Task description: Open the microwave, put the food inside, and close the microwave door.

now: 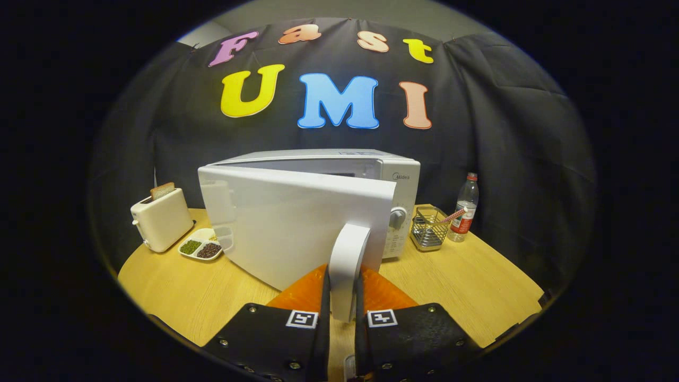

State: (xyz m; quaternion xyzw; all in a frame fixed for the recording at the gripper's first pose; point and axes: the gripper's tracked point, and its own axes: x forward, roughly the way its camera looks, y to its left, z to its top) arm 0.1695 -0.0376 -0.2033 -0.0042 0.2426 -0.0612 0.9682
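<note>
My claw [342,297] grips the microwave [371,175] door handle [347,260], both fingers pressed on it, frame center-bottom. The door [286,223] is swung partly open, hiding the cavity. Food tray [201,248] sits by the toaster [160,218] at left. Bare worktop [477,286] lies lower right; wire basket [428,228] and bottle [465,208] stand at right.

Single fisheye gripper view, mounted on the gripper [342,297], looking forward along its two fingers [276,339], which sit at the bottom centre of the frame clamped on the door handle [346,265]. Camera sits low, just above the round wooden table [477,281], very near the microwave [318,212], whose half-swung door takes the frame's middle. It faces the booth's black cloth wall [504,106], across the upper half.
</note>
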